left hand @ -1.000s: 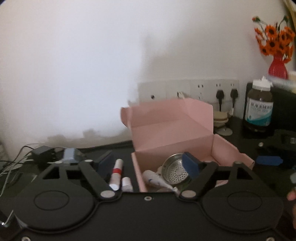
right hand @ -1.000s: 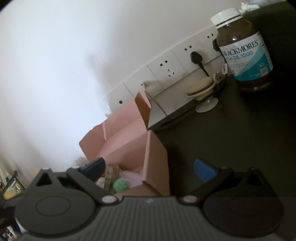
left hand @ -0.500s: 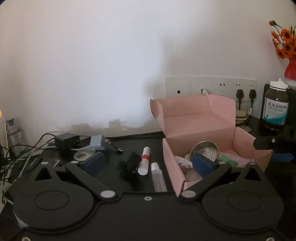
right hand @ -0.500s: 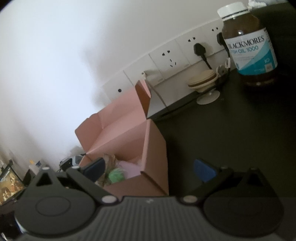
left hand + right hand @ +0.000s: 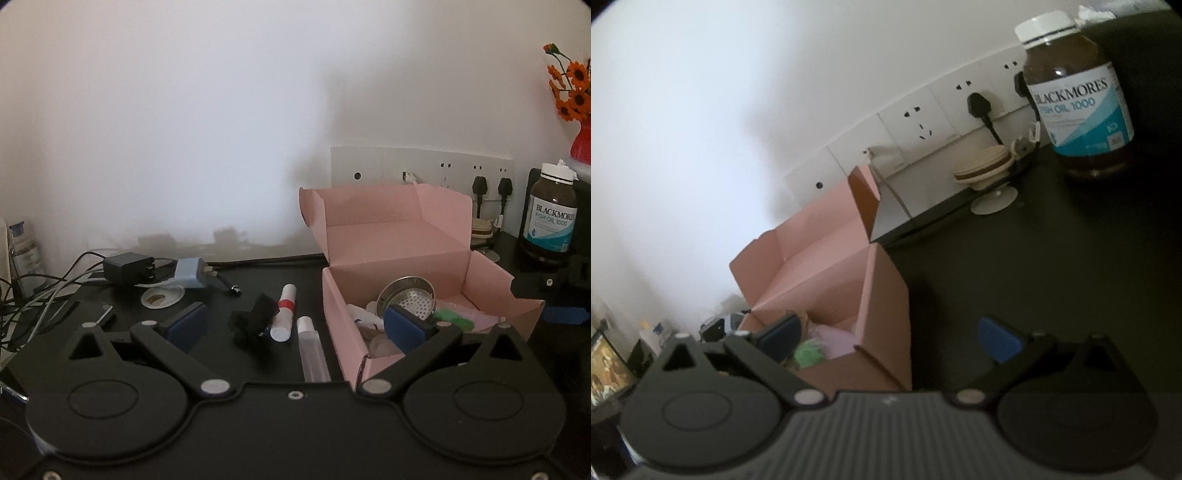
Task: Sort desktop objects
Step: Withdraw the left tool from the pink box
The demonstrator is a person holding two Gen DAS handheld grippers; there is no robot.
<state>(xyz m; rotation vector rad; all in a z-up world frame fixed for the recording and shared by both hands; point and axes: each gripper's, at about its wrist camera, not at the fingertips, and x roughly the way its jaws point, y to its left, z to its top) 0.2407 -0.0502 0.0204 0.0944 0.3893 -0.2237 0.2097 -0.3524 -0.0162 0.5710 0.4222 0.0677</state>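
Observation:
An open pink cardboard box (image 5: 399,236) stands on the black desk and holds a metal strainer (image 5: 410,295), a green item (image 5: 452,319) and other small things. To its left lie a white tube with a red band (image 5: 284,310), a small clear bottle (image 5: 312,349) and a black clip (image 5: 255,319). My left gripper (image 5: 295,326) is open; its jaws have just been opening, and nothing is gripped between them. It hovers short of these items and the box's front left corner. My right gripper (image 5: 890,338) is open beside the box (image 5: 827,258), empty.
A black charger (image 5: 125,267), a blue-grey plug (image 5: 190,273) and tangled cables lie at the back left. A brown fish oil bottle (image 5: 1075,96) stands at the right by the wall sockets (image 5: 923,122). A red vase of orange flowers (image 5: 580,140) is far right.
The left gripper's view has pulled back and leftward, so the box sits further right and the tube, bottle, clip and chargers show. Its jaws stand wider. The right view has barely shifted.

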